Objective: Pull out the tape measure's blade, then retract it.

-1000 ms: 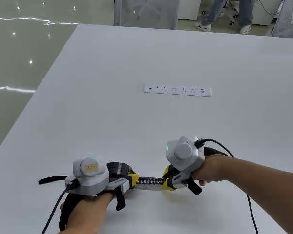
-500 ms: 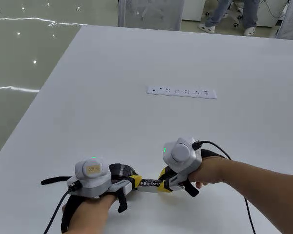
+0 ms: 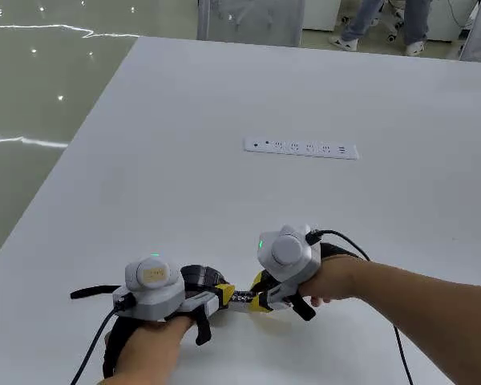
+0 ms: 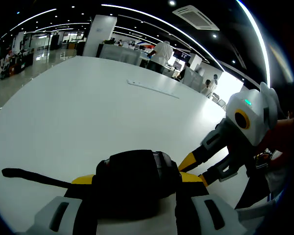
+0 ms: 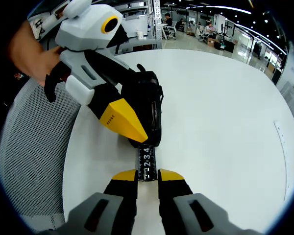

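Note:
A black tape measure (image 3: 199,280) rests on the white table (image 3: 224,184), clamped between the yellow-tipped jaws of my left gripper (image 3: 216,295). In the left gripper view its round black case (image 4: 137,178) sits between my own jaws. A short stretch of numbered blade (image 5: 147,164) sticks out of the case (image 5: 147,110). My right gripper (image 5: 147,175) is shut on the blade's end. In the head view the right gripper (image 3: 255,301) stands just right of the case, with little blade (image 3: 241,297) showing between them.
A white power strip (image 3: 301,148) lies flat in the middle of the table. The tape's black wrist strap (image 3: 92,292) trails left of the case. A cable (image 3: 385,313) runs from the right gripper. People stand beyond the far edge.
The right gripper has moved left toward the case, and the visible blade between the two grippers has become shorter. The left gripper has stayed put.

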`<state>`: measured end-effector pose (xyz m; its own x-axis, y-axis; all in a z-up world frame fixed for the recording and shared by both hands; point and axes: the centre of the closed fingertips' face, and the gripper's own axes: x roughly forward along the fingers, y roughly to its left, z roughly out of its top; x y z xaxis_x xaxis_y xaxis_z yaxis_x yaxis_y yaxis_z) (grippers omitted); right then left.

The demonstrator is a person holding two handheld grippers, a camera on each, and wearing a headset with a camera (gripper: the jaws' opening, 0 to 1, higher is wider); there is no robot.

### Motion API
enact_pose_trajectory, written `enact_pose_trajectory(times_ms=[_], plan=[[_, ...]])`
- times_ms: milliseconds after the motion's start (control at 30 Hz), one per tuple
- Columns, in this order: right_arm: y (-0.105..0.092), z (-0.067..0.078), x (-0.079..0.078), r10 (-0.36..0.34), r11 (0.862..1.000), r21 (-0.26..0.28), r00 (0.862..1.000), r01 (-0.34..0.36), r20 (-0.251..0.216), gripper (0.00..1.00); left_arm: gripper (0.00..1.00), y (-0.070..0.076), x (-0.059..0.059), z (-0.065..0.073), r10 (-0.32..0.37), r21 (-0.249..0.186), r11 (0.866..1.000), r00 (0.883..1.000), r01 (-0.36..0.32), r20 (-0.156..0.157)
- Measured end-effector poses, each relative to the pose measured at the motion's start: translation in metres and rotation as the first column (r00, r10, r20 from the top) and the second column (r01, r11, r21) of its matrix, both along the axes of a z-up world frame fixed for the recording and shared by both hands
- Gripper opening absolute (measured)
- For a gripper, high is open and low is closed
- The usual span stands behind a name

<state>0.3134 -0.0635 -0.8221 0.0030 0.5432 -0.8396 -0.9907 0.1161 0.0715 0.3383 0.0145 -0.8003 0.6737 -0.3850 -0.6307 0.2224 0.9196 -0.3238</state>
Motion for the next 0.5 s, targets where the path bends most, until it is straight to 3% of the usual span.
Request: enact_pose_trajectory(times_ms=[167,500], plan=[[0.015,0.0,0.002,0.013,1.0,0.021,1.0,-0.013,0.008,0.14,0.6,0.0,0.0,0.001,0.002,-0.005,1.0,1.0,-0.002,0.002],[0.023,-0.001,0.003,0.022,0.999,0.024,1.0,-0.022,0.002,0.14,0.6,0.0,0.0,0.0,0.003,-0.004,1.0,1.0,-0.003,0.005]])
